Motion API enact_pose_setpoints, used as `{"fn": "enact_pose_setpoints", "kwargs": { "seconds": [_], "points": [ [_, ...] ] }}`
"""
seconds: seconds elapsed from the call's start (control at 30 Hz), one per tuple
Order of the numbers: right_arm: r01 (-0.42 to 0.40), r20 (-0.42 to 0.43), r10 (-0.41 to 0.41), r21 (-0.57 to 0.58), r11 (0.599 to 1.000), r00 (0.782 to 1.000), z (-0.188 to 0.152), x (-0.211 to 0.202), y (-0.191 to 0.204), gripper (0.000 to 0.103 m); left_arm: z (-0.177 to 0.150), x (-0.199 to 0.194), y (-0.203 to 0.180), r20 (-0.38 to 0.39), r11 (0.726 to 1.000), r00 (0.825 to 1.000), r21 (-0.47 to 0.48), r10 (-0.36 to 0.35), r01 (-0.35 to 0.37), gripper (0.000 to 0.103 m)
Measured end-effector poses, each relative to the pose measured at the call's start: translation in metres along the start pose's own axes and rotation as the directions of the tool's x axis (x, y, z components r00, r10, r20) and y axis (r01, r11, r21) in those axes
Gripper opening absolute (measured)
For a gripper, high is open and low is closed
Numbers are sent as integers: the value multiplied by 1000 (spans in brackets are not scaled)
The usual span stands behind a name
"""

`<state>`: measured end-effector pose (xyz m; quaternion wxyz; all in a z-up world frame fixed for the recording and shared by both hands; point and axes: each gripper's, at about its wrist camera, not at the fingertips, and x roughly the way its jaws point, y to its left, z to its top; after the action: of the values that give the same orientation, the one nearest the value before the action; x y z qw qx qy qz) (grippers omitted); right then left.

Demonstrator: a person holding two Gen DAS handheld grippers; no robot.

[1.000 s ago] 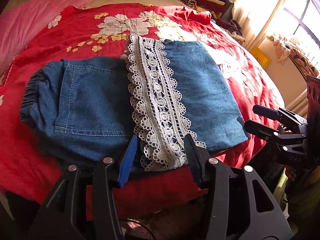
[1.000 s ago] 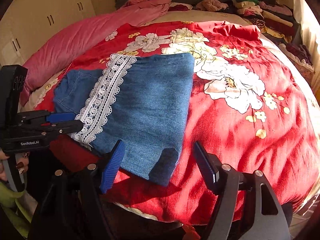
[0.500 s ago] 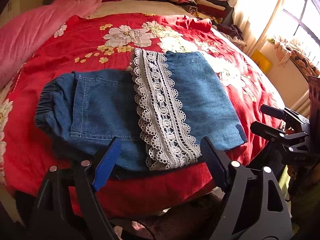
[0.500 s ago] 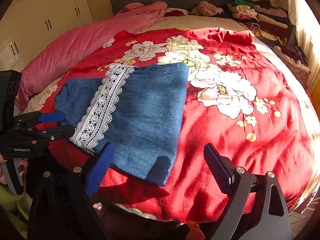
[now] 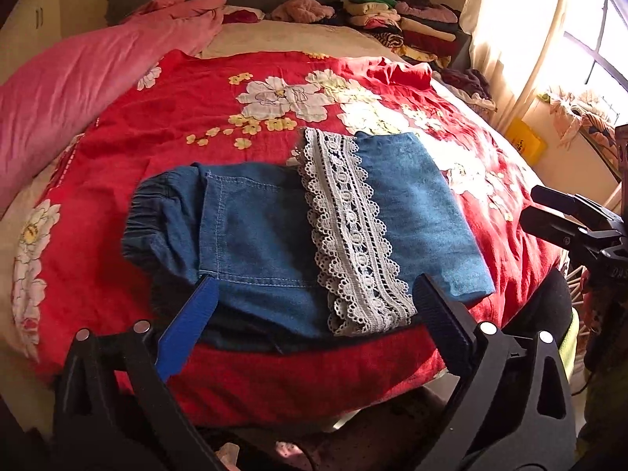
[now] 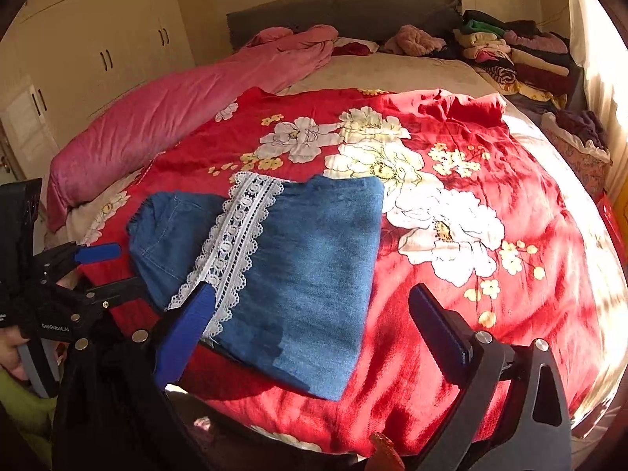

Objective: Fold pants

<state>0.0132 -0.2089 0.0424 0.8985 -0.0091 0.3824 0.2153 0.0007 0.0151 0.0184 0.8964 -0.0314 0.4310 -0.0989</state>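
**Pants laid folded, both grippers let go**

Nearest, the left gripper (image 5: 310, 314) and right gripper (image 6: 310, 322) hang over the bed's near edge, jaws opening wide with nothing pinched between them; I judge this a release after a fold. Just beyond, the denim pants (image 5: 267, 235) lie flat on the red floral bedspread (image 5: 165, 137), lace hem (image 5: 353, 231) doubled over the seat. Toward 12 o'clock, stacked clothes (image 5: 396, 19) wait by the headboard.

A bed (image 6: 412, 74) carries a red floral cover (image 6: 490, 314); folded denim pants (image 6: 306, 274) lie on its near left part, a pink quilt (image 6: 176, 106) along the left, stacked clothes (image 6: 510, 55) far right
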Motion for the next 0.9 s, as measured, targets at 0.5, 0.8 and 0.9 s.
{"fn": "enact_pose_setpoints", "kwargs": {
  "seconds": [0.5, 0.8, 0.9],
  "points": [
    [-82, -16, 80, -137, 987, 997, 52, 34, 60, 98, -11, -7, 55, 11, 992, 998, -108, 61, -60, 93],
    [-190, -126, 163, -248, 950, 978, 76, 89, 112, 98, -22, 1, 94, -21, 975, 998, -210, 64, -67, 93],
    [-232, -165, 192, -277, 932, 967, 83, 110, 128, 98, -24, 6, 104, -29, 969, 998, -238, 61, -66, 93]
  ]
}}
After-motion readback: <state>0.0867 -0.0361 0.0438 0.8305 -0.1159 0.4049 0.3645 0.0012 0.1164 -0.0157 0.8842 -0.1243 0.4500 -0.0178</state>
